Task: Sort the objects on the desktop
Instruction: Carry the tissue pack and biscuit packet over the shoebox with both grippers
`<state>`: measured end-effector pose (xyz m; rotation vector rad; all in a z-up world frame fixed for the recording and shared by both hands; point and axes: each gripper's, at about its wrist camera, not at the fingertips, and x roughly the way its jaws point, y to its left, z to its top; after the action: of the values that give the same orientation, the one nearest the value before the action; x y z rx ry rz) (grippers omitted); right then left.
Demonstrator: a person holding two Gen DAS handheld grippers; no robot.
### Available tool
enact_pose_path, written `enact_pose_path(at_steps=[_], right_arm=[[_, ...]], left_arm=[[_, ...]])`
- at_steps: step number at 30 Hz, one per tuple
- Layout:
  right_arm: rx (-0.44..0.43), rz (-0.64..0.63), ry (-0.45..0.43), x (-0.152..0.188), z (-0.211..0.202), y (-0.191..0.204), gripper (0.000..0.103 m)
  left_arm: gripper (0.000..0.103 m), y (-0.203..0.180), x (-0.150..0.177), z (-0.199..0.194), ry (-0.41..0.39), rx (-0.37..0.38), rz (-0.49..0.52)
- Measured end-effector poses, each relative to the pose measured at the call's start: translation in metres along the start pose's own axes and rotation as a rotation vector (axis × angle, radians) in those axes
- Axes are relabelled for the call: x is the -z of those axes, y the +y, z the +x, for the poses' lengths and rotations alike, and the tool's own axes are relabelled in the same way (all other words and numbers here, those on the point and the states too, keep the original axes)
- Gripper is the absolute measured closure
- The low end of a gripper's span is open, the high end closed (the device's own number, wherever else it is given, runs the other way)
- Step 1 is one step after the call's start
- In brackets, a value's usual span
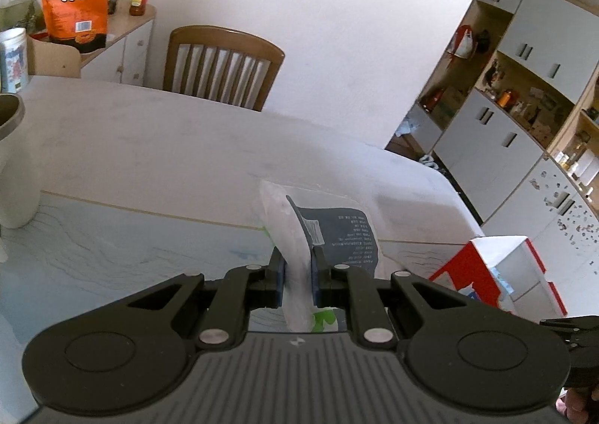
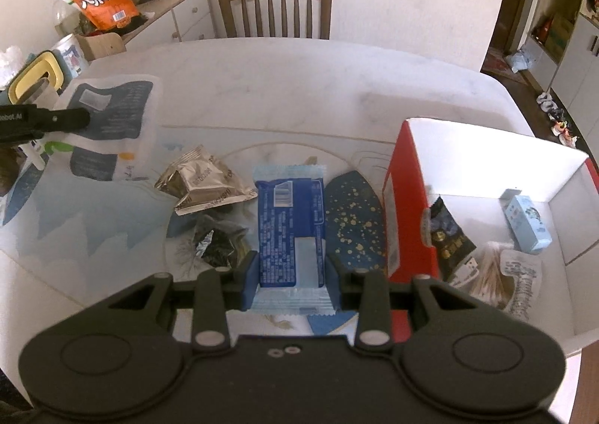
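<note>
Pale marbled tabletop [image 2: 299, 87] fills both views, with a slatted wooden chair [image 2: 275, 8] behind it. The left gripper [image 1: 298, 255] is clamped on a thin, floppy white pouch [image 1: 337, 233] with a dark printed panel, held clear of the table. The right gripper [image 2: 292, 266] pinches a flat, glossy blue wrapper [image 2: 290, 229] with crimped ends. Below lie a crumpled silver packet [image 2: 206, 184] and a dark gold-speckled oval packet [image 2: 353, 221]. Beside them stands a red cardboard box [image 2: 408, 206], white inside, holding small packets.
</note>
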<state>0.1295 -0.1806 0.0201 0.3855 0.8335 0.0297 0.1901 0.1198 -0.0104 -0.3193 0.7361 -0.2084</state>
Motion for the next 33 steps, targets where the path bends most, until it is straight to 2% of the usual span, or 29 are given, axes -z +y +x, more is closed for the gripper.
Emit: enact_pose_path(at_steps=[12,33], right_arm=[[-0.013,0.020,-0.055,0.005,-0.035,-0.028,0.067],[0.009,0.062,-0.092,0.018,-0.057,-0.123,0.067]], left_arm=[[0.091,-0.048,0.004,0.000,0.002,0.066,0.037],[0.091,-0.156,0.010,0.038,0.025,0.142,0.110]])
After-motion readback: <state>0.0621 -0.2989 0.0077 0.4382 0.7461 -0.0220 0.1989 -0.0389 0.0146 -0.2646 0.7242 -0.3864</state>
